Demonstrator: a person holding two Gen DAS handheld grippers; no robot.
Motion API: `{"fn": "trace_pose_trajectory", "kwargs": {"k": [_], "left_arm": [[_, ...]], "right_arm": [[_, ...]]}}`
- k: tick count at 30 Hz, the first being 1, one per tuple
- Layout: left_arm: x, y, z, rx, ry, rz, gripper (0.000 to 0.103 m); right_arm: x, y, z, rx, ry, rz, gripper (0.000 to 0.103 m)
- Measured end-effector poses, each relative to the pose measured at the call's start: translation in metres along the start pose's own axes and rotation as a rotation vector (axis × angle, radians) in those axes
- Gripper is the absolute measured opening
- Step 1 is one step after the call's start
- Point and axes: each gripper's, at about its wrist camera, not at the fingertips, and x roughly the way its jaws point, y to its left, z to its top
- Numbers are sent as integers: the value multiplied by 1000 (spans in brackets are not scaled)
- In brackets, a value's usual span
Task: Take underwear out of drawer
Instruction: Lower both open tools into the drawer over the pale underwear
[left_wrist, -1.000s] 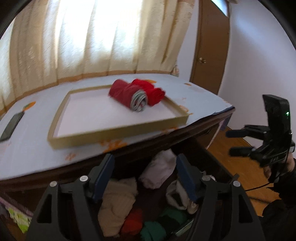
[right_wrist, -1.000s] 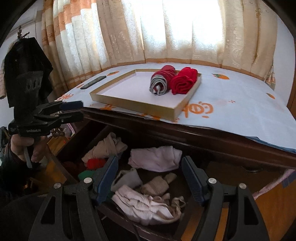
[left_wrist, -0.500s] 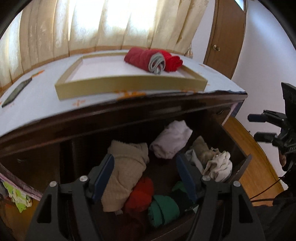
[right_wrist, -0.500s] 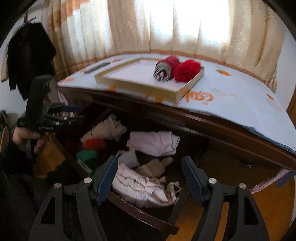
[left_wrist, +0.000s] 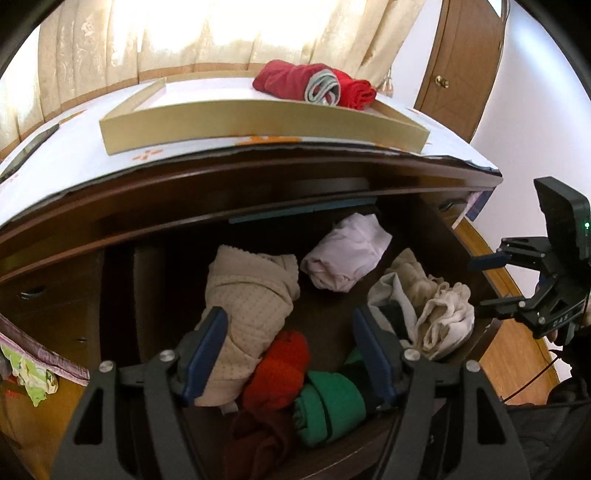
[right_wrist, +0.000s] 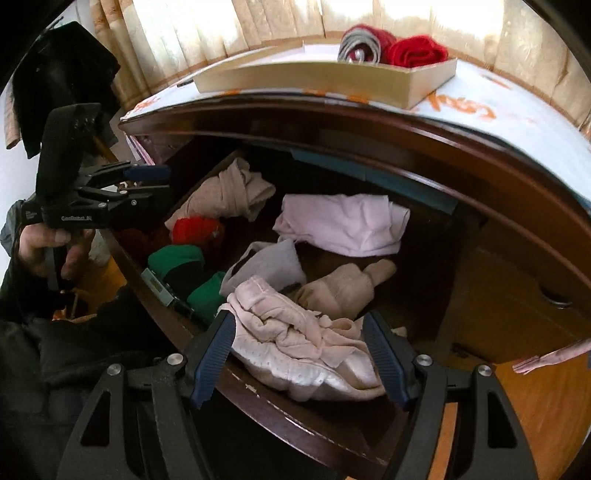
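The drawer (right_wrist: 280, 406) stands pulled out, with several rolled and bunched garments in it. My left gripper (left_wrist: 290, 325) hangs open above a beige roll (left_wrist: 247, 306), an orange-red roll (left_wrist: 280, 365) and a green roll (left_wrist: 328, 406), with nothing between its fingers. My right gripper (right_wrist: 299, 325) is open just above a cream bundle (right_wrist: 295, 350) at the drawer's front edge, its pads apart from the cloth. A pale pink piece (right_wrist: 343, 225) lies further back. Two red rolls (left_wrist: 288, 79) sit in the tan tray (left_wrist: 258, 125) on top. The right gripper (left_wrist: 480, 286) also shows in the left wrist view.
A dark flat device (left_wrist: 29, 147) lies on the tabletop's left. A brown door (left_wrist: 465, 66) and wood floor are to the right. A black garment (right_wrist: 62, 74) hangs at the left. A person's hand (right_wrist: 44, 247) holds the left gripper (right_wrist: 162, 182) beside the drawer's left side.
Both grippers have sunk toward the drawer and tipped downward. The garments now fill the views, and the tray has slid to the top edge.
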Motion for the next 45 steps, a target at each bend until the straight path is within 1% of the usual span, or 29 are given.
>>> {"fn": "trace_pose_trajectory", "kwargs": {"k": [11,14,16,20,21,22,23,24,25,27,30,32,34,35,37,38,39,40,43,45], "left_arm": [[7,2,-4,-10,28,-8,71],[9,3,-3,-17,33,-7,71],[9,4,-3,-24,34,-12,71],[10,4,-2,-20,38,-11,71],[10,4,-1,-17,40,-5,72],[11,5,0,-15,41,-2,72],[11,5,1,-14,43,-1,72],[13,6,2,-12,48,3,72],[14,6,3,-11,52,7,72],[16,7,5,-10,64,14,72],[21,9,7,1,86,34,72],[23,10,8,8,96,43,72],[27,11,9,16,116,52,72],[28,12,10,18,123,56,72],[31,11,10,34,139,56,72],[31,10,10,43,145,54,72],[33,9,10,51,154,52,72],[33,9,10,56,159,51,72],[39,7,9,83,187,61,72],[43,7,10,92,201,63,72]], "right_arm": [[27,3,4,-26,84,51,73],[37,4,6,-30,120,70,72],[44,5,6,-39,144,93,60],[51,10,8,-68,166,128,52],[50,10,9,-70,163,125,49],[50,10,10,-73,156,112,39],[50,10,11,-76,146,93,34],[51,9,12,-74,142,87,26],[51,9,13,-75,132,70,21],[50,8,15,-74,117,36,19],[49,2,17,-62,106,20,19],[49,0,18,-64,111,28,19],[50,1,19,-87,137,58,22],[51,2,19,-103,150,66,24],[53,6,19,-147,179,69,37],[54,7,19,-158,187,63,42],[54,5,21,-160,188,47,50],[53,4,22,-160,189,43,54],[49,3,25,-188,202,60,55],[48,4,26,-214,232,74,55]]}}
